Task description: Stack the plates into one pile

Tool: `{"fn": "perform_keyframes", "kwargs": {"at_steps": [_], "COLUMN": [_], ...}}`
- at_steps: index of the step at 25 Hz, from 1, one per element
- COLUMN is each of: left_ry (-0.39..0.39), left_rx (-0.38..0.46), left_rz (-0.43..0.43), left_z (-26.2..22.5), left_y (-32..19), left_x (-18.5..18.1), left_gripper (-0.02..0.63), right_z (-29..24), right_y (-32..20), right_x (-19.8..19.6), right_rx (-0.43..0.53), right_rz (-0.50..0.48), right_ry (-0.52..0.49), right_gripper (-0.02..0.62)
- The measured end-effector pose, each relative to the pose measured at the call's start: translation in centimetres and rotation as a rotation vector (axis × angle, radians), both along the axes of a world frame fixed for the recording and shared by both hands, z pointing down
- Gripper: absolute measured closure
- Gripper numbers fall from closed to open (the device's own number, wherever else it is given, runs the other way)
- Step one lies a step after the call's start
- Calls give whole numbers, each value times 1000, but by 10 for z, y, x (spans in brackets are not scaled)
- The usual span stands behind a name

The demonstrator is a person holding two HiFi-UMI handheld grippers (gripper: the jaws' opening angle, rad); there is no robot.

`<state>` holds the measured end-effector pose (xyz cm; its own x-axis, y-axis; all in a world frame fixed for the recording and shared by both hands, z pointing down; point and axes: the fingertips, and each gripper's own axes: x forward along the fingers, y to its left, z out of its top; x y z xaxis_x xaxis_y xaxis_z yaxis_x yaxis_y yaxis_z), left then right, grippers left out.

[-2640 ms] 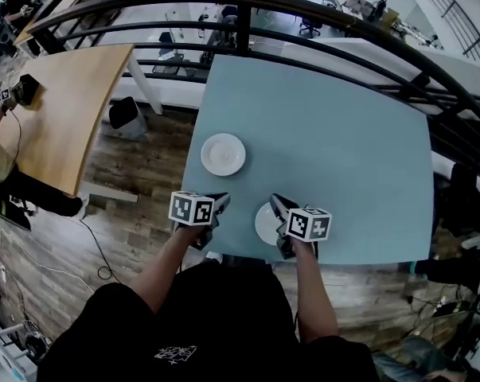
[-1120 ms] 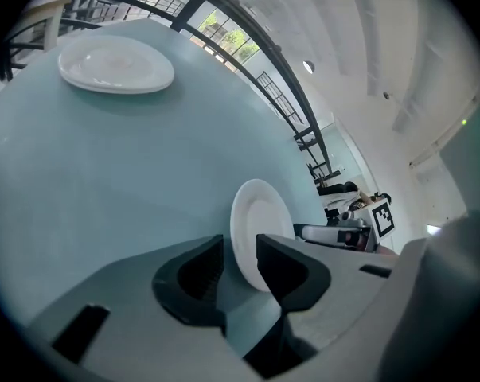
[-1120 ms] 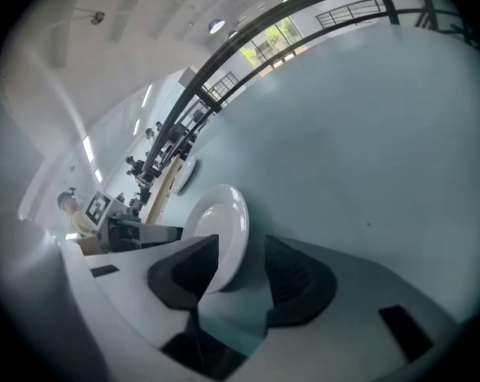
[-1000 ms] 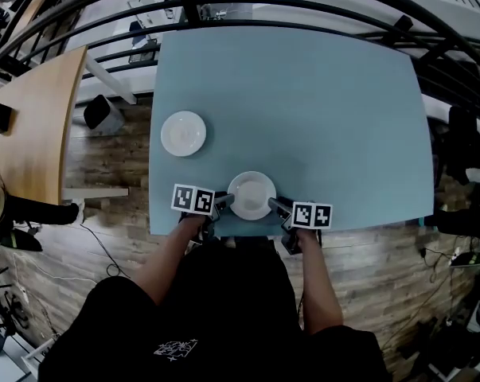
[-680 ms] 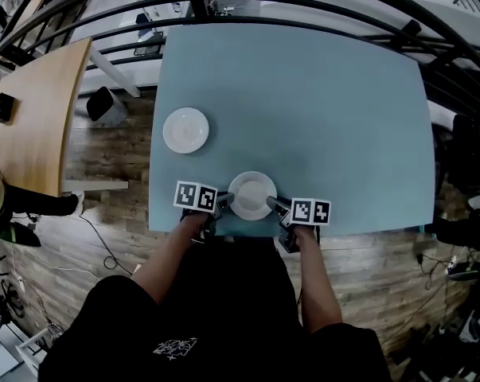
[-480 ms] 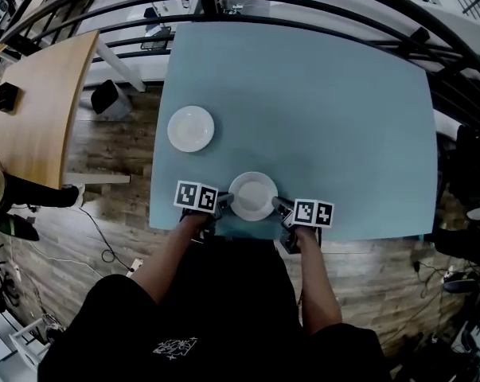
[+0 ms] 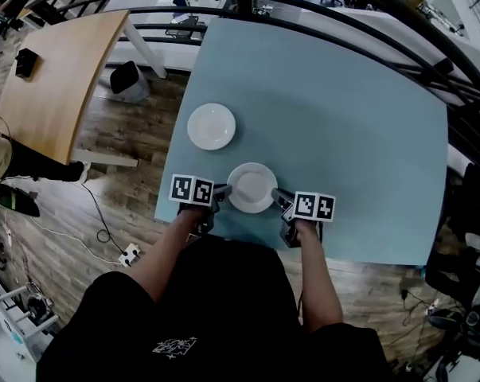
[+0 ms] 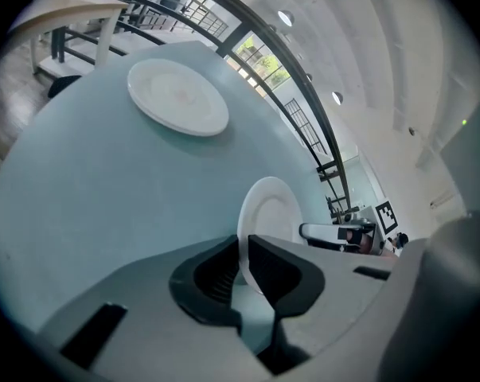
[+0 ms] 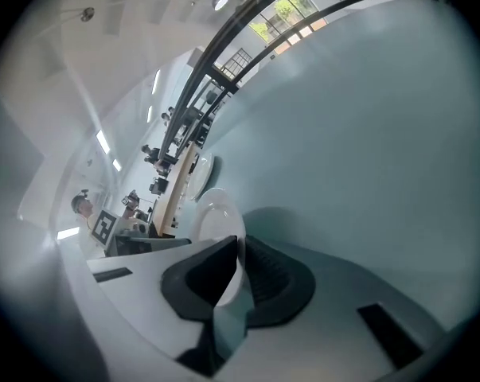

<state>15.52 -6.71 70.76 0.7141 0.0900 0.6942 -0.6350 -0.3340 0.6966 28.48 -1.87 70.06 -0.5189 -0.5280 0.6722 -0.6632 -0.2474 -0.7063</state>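
A white plate (image 7: pixel 251 187) is near the front edge of the pale blue table (image 7: pixel 343 110), gripped from both sides. My left gripper (image 7: pixel 222 198) is shut on its left rim, seen pinched between the dark pads (image 8: pixel 216 273) in the left gripper view. On the opposite rim my right gripper (image 7: pixel 279 198) is shut, and that view shows the plate (image 9: pixel 216 213) edge-on in the jaws. Both pairs of jaws have just been closing onto this rim. A second white plate (image 7: pixel 211 126) lies flat on the table, farther back and left, also showing as plate (image 8: pixel 178 98).
The table's front edge (image 7: pixel 224 228) runs just under my hands and its left edge (image 7: pixel 180 134) passes close to the second plate. A black railing (image 7: pixel 359 10) curves behind the table. To the left, across a strip of wood floor, stands a wooden table (image 7: pixel 56 78).
Both grippers went from over and beside the near plate to flanking it and closed on its rim. Since then the plate has moved back and left, closer to the second plate.
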Motion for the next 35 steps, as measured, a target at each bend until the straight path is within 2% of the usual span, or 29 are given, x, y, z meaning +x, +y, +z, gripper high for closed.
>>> {"fn": "perform_keyframes", "kwargs": {"at_steps": [6,13,25,35], "left_ry": [3,7,-9,-25], "left_rx": [50,105,174,185], "left_rz": [-102,-185,-285,-326], "left_z": [-19,-30,-31,-27], "left_y": [-34,-80,-165,-194], "left_x": [-30,-47,-76,-86], "left_gripper": [560,560,560,560], "right_z": [-18,-28,-30,-22], "right_y": [-48,-102,-193,-224], "right_x": [-26,-40,-68,-76], "right_rx": [41,86,120,107], "right_rz": [-99,-154,-197,-203], "right_ry": [18,46,74,68], "right_gripper": [561,561,561,560]}}
